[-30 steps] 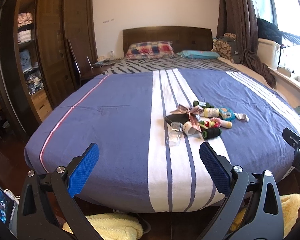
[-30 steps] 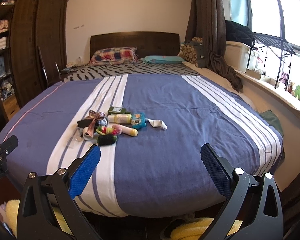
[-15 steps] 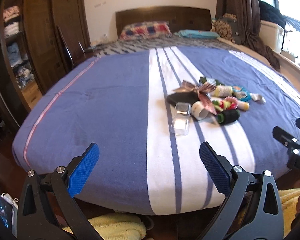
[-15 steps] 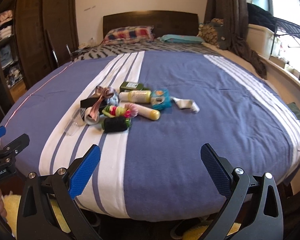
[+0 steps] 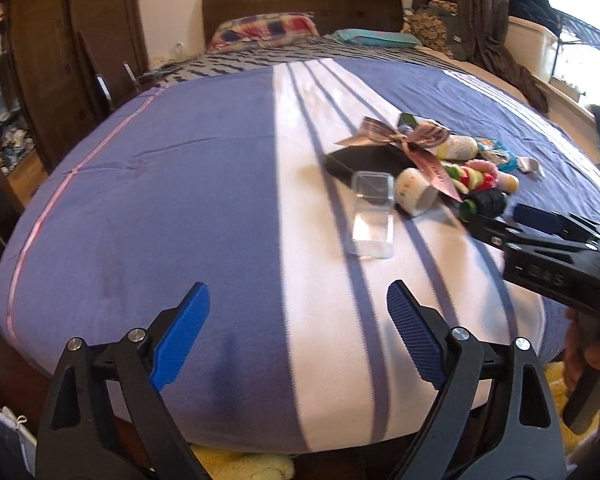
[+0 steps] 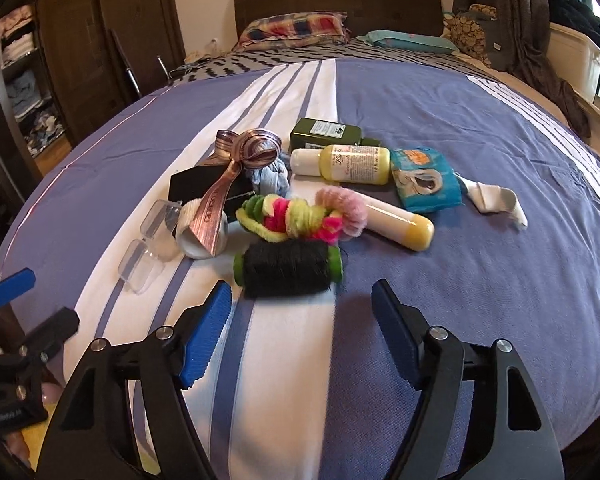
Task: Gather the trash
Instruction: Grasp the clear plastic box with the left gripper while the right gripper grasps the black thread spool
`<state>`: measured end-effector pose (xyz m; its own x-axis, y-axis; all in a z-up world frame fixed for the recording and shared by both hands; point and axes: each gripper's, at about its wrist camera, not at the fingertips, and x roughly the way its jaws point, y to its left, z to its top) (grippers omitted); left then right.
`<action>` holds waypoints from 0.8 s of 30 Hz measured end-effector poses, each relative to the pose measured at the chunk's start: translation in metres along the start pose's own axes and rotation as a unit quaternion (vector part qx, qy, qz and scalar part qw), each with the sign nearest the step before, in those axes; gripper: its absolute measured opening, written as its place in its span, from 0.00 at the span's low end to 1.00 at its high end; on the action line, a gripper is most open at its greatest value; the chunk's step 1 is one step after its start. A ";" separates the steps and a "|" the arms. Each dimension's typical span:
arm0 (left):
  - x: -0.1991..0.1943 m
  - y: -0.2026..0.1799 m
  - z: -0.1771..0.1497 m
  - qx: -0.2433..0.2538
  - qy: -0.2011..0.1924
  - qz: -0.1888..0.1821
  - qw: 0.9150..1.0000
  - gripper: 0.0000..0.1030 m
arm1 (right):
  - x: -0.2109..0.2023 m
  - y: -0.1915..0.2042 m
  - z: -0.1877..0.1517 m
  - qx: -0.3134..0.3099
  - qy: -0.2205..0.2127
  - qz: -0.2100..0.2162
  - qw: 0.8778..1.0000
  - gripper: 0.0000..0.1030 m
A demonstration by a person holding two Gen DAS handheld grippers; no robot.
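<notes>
A heap of small items lies on the blue and white striped bedspread [image 6: 440,320]. It holds a black thread spool [image 6: 288,267], a clear plastic box [image 6: 148,246], a black box [image 6: 204,184] with a ribbon bow [image 6: 244,148], coloured hair ties [image 6: 296,216], a yellow bottle [image 6: 348,162], a green bottle [image 6: 328,134], a blue wipes pack [image 6: 424,180] and a crumpled white wrapper [image 6: 496,200]. My right gripper [image 6: 302,330] is open, just short of the spool. My left gripper [image 5: 298,336] is open and empty, short of the clear box [image 5: 372,216].
A headboard and pillows [image 6: 296,28] stand at the far end of the bed. A dark wardrobe with shelves [image 6: 40,60] is on the left. Curtains and a window ledge [image 6: 560,40] are on the right. Yellow towels [image 5: 240,462] lie on the floor below the bed's edge.
Both grippers have moved forward over the bed towards the heap. Their jaws have narrowed a little but stay open. The right gripper now reaches the spool's near side.
</notes>
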<state>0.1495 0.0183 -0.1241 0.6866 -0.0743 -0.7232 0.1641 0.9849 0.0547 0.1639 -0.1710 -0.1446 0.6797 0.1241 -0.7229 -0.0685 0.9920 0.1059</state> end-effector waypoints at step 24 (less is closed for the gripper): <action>0.059 -0.021 0.030 -0.011 0.020 -0.061 0.998 0.32 | -0.025 -0.021 -0.007 -0.003 -0.017 -0.012 1.000 0.55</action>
<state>0.2078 -0.0113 -0.1472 0.6338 -0.1877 -0.7504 0.2294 0.9721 -0.0494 0.1429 -0.1945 -0.1337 0.7054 0.0997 -0.7018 -0.0557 0.9948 0.0853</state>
